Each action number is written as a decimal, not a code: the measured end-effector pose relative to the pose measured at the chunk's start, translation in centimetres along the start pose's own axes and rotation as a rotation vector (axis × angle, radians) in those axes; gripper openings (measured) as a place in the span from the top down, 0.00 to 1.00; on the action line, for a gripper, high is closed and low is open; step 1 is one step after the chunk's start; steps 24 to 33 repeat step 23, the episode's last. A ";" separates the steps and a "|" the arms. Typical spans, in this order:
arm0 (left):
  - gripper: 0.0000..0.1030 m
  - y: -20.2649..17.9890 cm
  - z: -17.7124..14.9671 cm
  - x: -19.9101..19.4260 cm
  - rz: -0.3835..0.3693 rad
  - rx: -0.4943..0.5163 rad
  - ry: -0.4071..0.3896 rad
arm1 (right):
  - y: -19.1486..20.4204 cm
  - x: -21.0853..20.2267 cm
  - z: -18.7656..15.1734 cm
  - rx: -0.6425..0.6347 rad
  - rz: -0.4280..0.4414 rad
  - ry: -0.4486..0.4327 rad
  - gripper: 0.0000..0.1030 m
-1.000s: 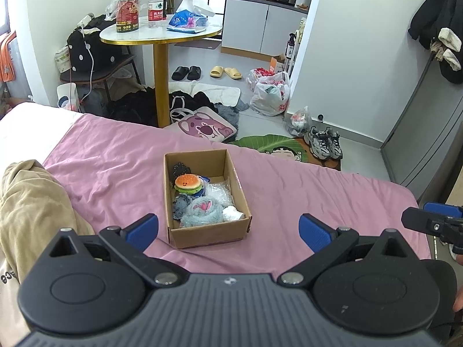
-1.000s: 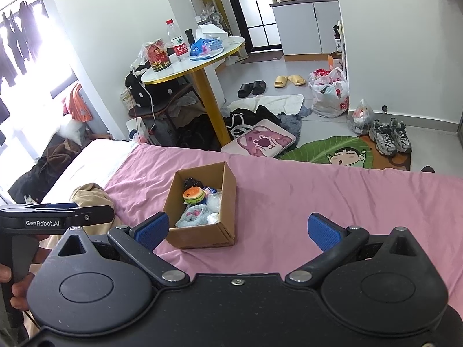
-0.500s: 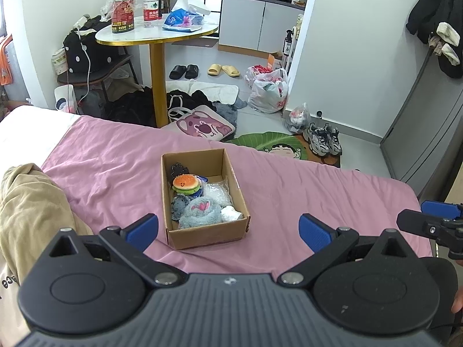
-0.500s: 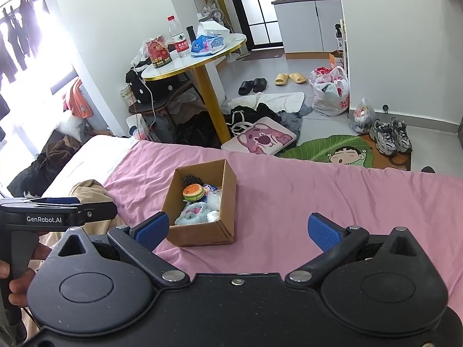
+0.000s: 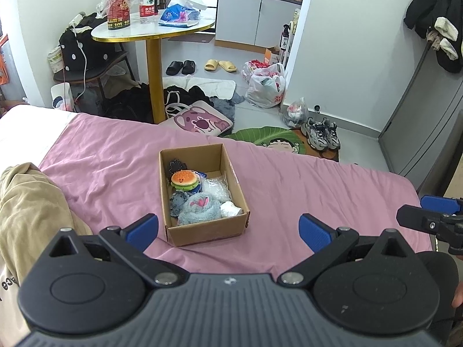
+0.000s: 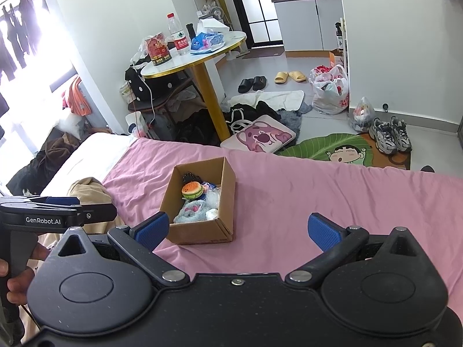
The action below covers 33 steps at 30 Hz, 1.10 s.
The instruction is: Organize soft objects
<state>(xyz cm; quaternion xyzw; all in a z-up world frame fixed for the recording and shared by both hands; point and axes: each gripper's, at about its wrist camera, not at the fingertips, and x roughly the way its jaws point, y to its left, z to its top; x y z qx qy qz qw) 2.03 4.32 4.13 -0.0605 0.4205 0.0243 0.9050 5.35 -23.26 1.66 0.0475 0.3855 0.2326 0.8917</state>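
Our left gripper [image 5: 228,228] and right gripper [image 6: 237,228] are both wide open and holding nothing, hanging above the pink sheet [image 5: 303,190] near the cardboard box [image 5: 202,232], where the burger toy [image 5: 185,180] and other soft things already sit, so we think little is left.

Dark item [image 5: 174,165] behind burger toy [image 5: 185,180] indistinct, beige garment [image 5: 26,208] cut by left edge

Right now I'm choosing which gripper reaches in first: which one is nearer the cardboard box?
Left, slightly. The left gripper hangs just short of the cardboard box, box between its open jaws. The right gripper sits farther right, open.
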 end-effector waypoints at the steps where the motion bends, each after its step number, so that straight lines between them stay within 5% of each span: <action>1: 0.01 0.0 0.0 0.0 0.000 0.001 0.001 | 0.0 0.1 -0.2 0.001 -0.001 0.002 0.00; 33: 0.01 -0.2 0.4 1.2 -0.013 0.011 0.009 | -0.4 0.5 -0.4 0.008 -0.006 0.016 0.00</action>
